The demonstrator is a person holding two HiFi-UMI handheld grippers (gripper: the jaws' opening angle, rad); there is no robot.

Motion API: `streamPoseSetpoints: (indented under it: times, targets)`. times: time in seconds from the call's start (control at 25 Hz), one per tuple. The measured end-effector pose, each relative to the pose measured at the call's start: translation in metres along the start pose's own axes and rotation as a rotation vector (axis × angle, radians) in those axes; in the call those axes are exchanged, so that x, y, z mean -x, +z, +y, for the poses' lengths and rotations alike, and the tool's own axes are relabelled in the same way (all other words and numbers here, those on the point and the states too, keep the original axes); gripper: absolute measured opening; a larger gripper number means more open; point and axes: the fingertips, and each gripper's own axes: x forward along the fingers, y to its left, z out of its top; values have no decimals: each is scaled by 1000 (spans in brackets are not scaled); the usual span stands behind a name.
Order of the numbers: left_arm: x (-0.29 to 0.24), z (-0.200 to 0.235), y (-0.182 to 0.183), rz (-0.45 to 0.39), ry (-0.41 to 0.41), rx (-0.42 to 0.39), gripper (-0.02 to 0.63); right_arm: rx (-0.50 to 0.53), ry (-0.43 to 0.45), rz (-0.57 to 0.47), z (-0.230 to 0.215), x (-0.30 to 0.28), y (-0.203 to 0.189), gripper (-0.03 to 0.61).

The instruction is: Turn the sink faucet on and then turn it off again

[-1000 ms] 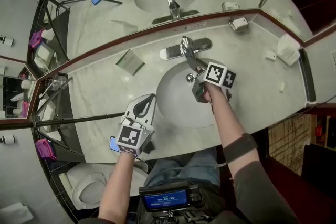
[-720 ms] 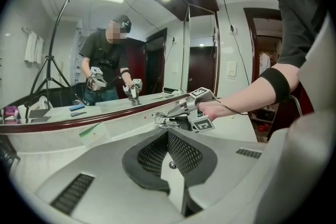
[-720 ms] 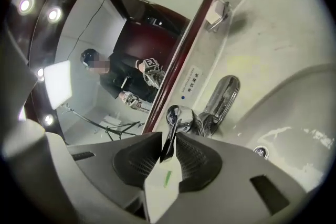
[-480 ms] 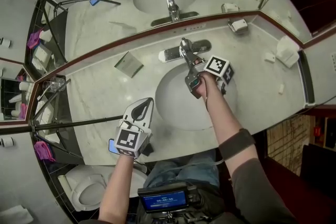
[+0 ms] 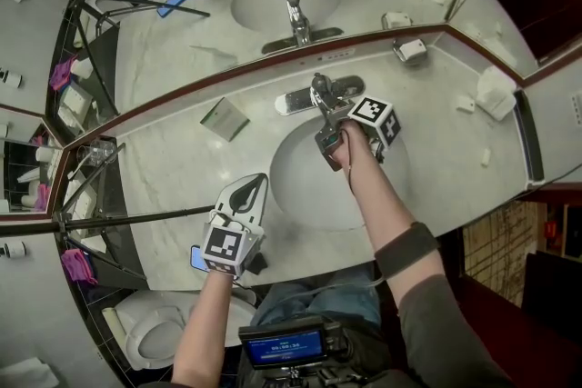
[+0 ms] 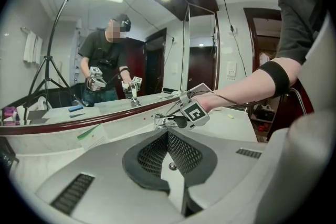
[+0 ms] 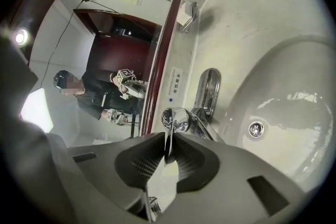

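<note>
Closing on the faucet lever (image 7: 168, 141): the right hand-held gripper (image 5: 324, 121) has the thin chrome blade between its jaws, and the pads press against both faces. The faucet base (image 5: 300, 97) sits just beyond this gripper's tips, against the mirror. The sink basin (image 5: 305, 191) lies beneath and behind it, with the drain (image 7: 255, 129) off to one side.

The left hand-held gripper (image 5: 256, 184) has its jaws fully together and holds nothing. It is over the marble surface (image 5: 173, 154) beside the basin rim, well apart from the faucet. A folded card (image 5: 225, 118) lies ahead of its tips.
</note>
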Motion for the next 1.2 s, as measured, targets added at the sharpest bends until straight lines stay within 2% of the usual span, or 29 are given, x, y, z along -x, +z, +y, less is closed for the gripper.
streamPoseSetpoints:
  times: [0.32, 0.48, 0.76, 1.04, 1.2]
  targets:
    - [-2, 5, 8, -10, 23, 33, 0, -53, -99, -32, 15, -1, 6, 71]
    - [-1, 11, 6, -10, 20, 12, 0, -80, -158, -43, 17, -2, 8, 77]
    - [0, 22, 11, -19, 42, 28, 0, -102, -262, -43, 22, -5, 10, 80]
    - [-3, 23, 14, -23, 42, 29, 0, -75, -260, -22, 22, -7, 10, 89]
    - [-3, 19, 14, -25, 44, 22, 0, -36, -226, 5, 22, -7, 10, 103]
